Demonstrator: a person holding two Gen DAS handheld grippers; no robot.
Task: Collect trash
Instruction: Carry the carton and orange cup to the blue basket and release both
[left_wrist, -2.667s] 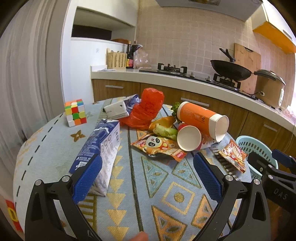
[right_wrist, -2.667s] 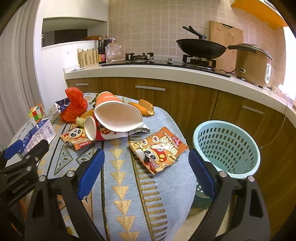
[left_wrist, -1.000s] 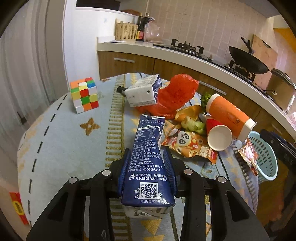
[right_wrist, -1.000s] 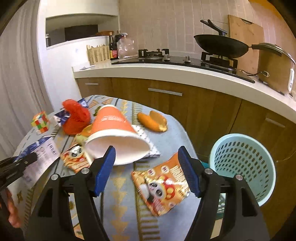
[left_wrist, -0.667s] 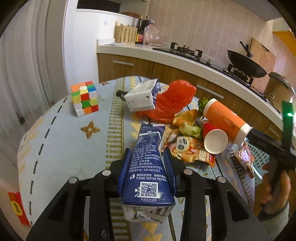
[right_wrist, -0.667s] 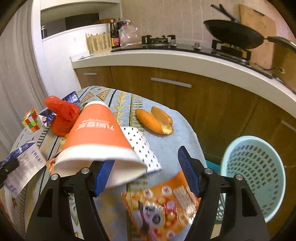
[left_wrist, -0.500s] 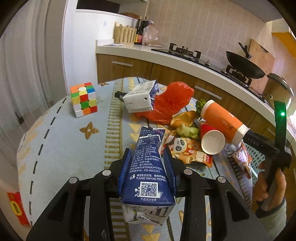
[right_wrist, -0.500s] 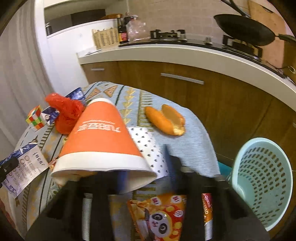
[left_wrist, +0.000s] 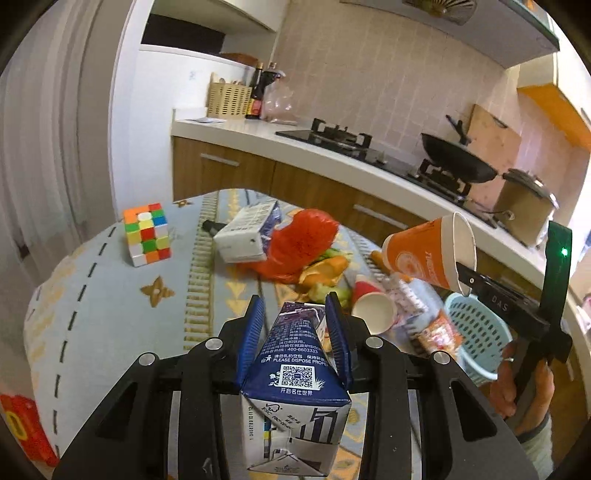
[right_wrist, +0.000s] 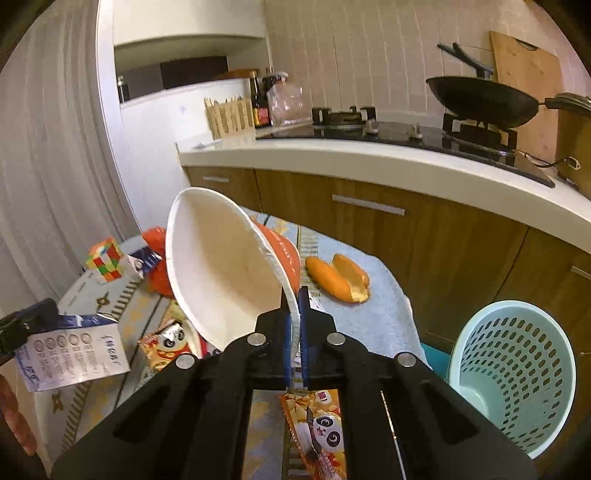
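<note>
My left gripper (left_wrist: 294, 306) is shut on a blue and white milk carton (left_wrist: 295, 369), which hangs above the patterned tablecloth (left_wrist: 92, 295). My right gripper (right_wrist: 294, 299) is shut on the rim of a large orange paper cup (right_wrist: 221, 266). That cup is tilted and off the table, its white inside facing the camera. In the left wrist view the orange cup (left_wrist: 424, 254) hangs at the right, above a light blue basket (left_wrist: 476, 332). The basket (right_wrist: 517, 369) stands on the floor beside the table's right edge.
On the table lie a Rubik's cube (left_wrist: 147, 234), a second carton (left_wrist: 243, 236), a red plastic bag (left_wrist: 303, 240), a small red paper cup (left_wrist: 373, 314), panda snack packets (right_wrist: 317, 424) and orange peel (right_wrist: 338, 277). Behind runs a kitchen counter (right_wrist: 406, 166) with a wok.
My right gripper's jaws closed on the orange cup's rim and raised it off the table. The left gripper rose with the carton in its grip.
</note>
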